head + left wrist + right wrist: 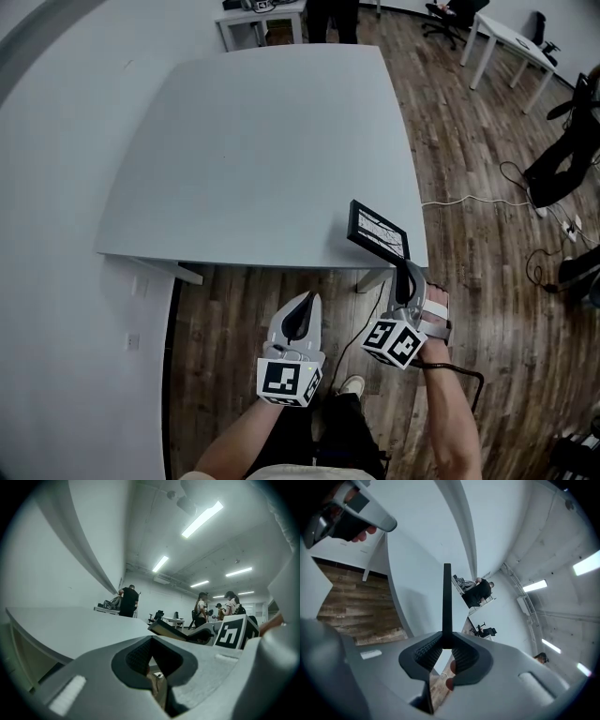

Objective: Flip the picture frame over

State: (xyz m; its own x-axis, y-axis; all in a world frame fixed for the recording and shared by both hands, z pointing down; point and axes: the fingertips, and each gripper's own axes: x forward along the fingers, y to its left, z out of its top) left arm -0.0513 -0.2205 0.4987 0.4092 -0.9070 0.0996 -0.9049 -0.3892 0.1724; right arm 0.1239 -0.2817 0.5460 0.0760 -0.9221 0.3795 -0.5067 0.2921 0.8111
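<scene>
At 5 o'clock corner of table [253, 141] | picture frame [378, 231] tilted up on edge | right gripper [409, 274] clamped on its near rim | left gripper [302, 314] jaws together, empty, 7 o'clock, off table | advice: roll wrist over, lay frame flat inside edge before release.

Thin black rectangular picture frame [378, 230] at my right claw [410, 274], its picture pale with dark branching lines. Right claw and left claw [305, 302] pale grey, black ribbed pads. Marker cubes [392, 342] black-and-white squares. Flat pale grey-blue table [253, 141] ahead of claws. Brown streaky wood-plank floor [469, 131] beneath.
</scene>
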